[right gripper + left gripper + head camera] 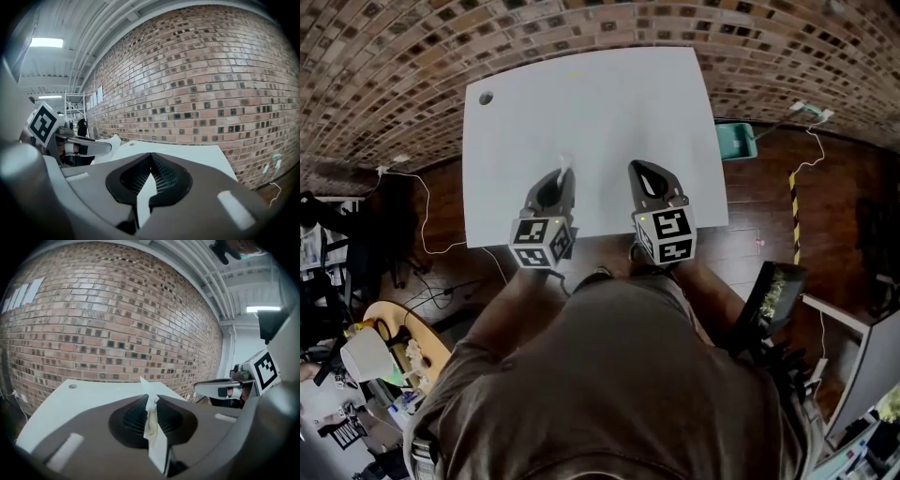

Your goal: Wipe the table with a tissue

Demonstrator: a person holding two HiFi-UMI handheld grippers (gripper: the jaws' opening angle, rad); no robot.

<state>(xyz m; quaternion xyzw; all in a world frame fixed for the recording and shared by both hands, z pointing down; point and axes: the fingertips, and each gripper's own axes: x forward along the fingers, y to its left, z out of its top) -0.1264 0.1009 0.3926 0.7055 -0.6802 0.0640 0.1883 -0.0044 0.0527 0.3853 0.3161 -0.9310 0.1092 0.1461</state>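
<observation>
Shoulders and brown shirt (609,375) of the person fill the near edge, and ahead the left gripper (562,176) pinches the white tissue (151,403) upright above the white table (591,103), I think ready to wipe, while the right gripper (641,172) has its 2 jaws closed on nothing.
</observation>
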